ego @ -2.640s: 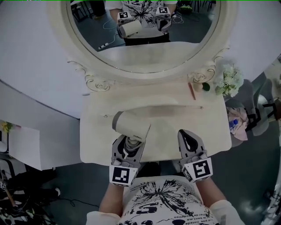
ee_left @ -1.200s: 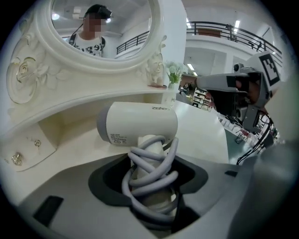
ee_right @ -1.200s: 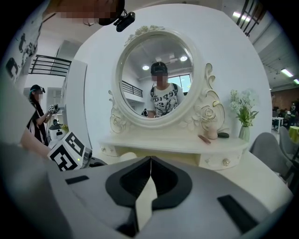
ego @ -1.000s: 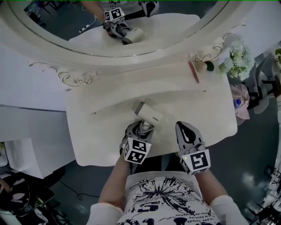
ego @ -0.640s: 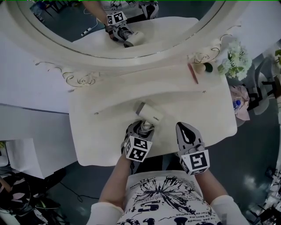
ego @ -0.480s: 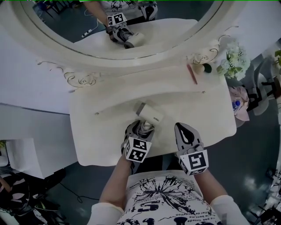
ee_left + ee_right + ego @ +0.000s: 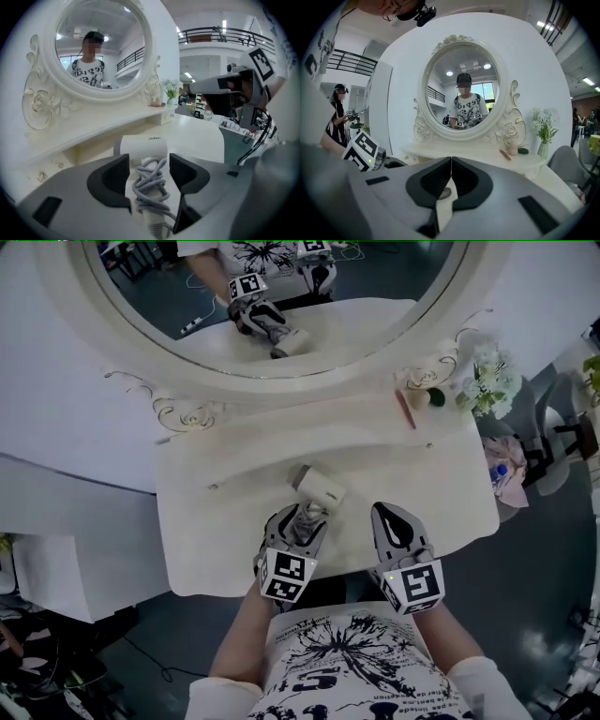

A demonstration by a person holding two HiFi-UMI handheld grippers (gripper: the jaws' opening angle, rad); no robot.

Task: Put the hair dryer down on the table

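Observation:
The white hair dryer lies on the cream dressing table, its barrel pointing left and away. Its handle, wound with grey cord, points back at me. My left gripper has its jaws open on either side of that handle, the pads standing just off the cord. In the left gripper view the dryer's barrel rests on the table beyond the fingertips. My right gripper hovers shut and empty over the table's front edge, right of the dryer; in its own view the right gripper shows its jaws meeting.
A large oval mirror with a carved frame stands at the back of the table. A red stick, a small round jar and white flowers sit on the back right shelf. A chair with cloth stands right of the table.
The dryer, held on the table further left before, now lies free nearer the middle. The left jaws have spread off its handle and drawn back slightly. The right gripper has stayed shut.

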